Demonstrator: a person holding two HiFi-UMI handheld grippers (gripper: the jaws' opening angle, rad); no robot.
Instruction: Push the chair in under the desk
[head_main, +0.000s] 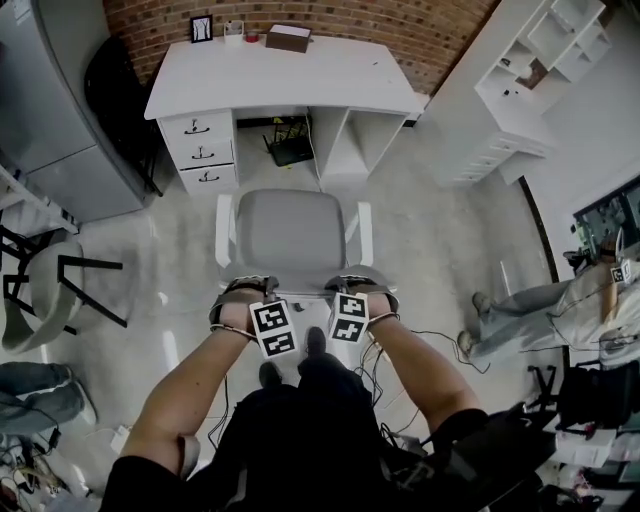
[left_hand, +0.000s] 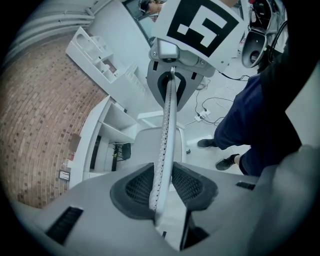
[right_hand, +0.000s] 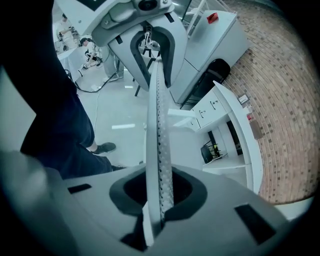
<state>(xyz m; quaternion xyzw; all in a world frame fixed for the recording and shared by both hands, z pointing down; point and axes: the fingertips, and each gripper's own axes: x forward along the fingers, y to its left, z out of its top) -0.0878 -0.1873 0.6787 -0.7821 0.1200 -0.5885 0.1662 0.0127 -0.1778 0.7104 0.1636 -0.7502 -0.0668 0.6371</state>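
- Left gripper (left_hand: 162, 187): jaws about half closed, clamped on the top edge of the backrest (left_hand: 167, 115). I take it as a push handle.
- Right gripper (right_hand: 158, 195): jaws narrower, pinching the same edge further along. Two holds should stop the chair (head_main: 290, 215) swivelling.
- Backrest: thin white rim with a perforated strip, looks rigid.
- Seat (head_main: 292, 245): grey, padded, rounded square, with white armrests (head_main: 225, 232).
- Chair stands just before the worktop (head_main: 300, 80), facing the knee opening, not yet under it.
- Worktop: smooth white, drawers (head_main: 200, 153) at left, rough brick wall (head_main: 400, 25) behind.
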